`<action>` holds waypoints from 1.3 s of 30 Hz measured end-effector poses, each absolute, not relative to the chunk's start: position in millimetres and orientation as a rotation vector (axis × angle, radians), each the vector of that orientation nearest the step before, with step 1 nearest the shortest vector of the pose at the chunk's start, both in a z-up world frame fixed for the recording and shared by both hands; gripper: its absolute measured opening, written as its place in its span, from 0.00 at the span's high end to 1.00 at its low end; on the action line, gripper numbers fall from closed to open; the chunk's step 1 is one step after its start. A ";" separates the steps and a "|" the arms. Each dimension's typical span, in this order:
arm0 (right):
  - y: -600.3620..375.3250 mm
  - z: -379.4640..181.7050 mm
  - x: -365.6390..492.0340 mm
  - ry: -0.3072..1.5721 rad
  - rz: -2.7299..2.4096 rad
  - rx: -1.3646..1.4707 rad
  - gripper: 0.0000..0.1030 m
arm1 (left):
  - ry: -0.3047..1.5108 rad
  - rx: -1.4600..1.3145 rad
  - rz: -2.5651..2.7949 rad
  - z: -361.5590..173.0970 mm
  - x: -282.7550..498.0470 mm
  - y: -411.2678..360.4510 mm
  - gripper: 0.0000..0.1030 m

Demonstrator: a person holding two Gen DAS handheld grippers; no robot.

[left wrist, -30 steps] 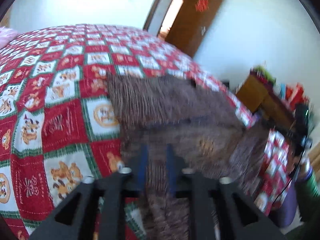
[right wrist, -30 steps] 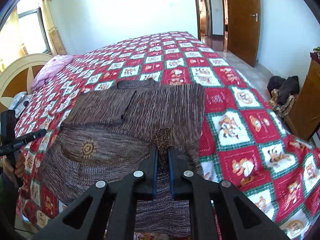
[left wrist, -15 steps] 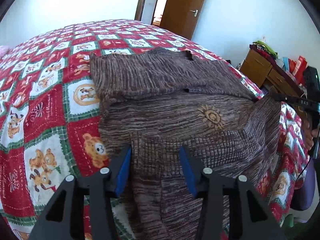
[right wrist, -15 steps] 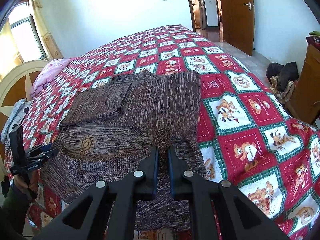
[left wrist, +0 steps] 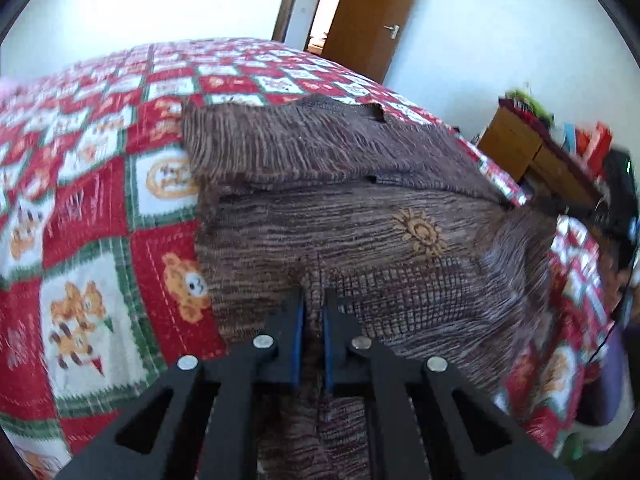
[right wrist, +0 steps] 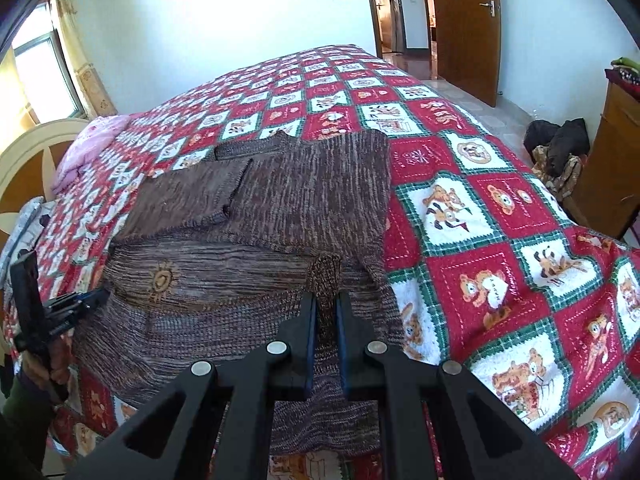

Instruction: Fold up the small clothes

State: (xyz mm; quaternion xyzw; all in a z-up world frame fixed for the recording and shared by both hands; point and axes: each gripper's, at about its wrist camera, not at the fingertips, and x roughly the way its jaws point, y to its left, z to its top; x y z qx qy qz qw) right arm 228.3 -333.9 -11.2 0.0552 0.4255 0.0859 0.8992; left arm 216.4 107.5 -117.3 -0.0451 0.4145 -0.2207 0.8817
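A brown striped knit sweater (left wrist: 360, 216) with a yellow sun motif (left wrist: 420, 232) lies on the red, white and green patchwork bedspread (left wrist: 80, 200), its sleeves folded across the top. My left gripper (left wrist: 314, 296) is closing its jaws tight on the ribbed hem near the bed's edge, and the blue pads press the fabric. In the right wrist view the sweater (right wrist: 280, 200) spreads ahead, and my right gripper (right wrist: 326, 298) is shut on a raised bunch of its hem. The left gripper (right wrist: 76, 306) shows at the sweater's left side, held by a hand.
The bedspread (right wrist: 480, 220) runs far beyond the sweater. A pink pillow (right wrist: 92, 144) and a cream headboard (right wrist: 28, 152) lie at the left. A wooden cabinet (right wrist: 612, 176), dark clothes on the floor (right wrist: 556, 148) and a brown door (right wrist: 468, 28) stand to the right.
The left gripper's jaws stood wide apart over the hem half a second ago and have now closed on it. The right gripper keeps its grip in place.
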 end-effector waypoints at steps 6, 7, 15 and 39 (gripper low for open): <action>-339.2 2.9 221.2 0.835 0.159 0.132 0.91 | 0.823 -0.169 -0.435 -98.5 207.0 115.0 0.92; -340.0 8.6 219.9 0.820 0.159 0.135 0.91 | 0.810 -0.188 -0.436 -93.2 207.5 117.3 0.92; -335.5 43.1 214.7 0.707 0.128 0.097 0.91 | 0.714 -0.265 -0.369 -61.2 222.7 136.8 0.92; -325.3 57.8 341.3 0.657 0.051 0.013 0.92 | 0.694 -0.261 -0.243 -40.8 342.1 137.4 0.93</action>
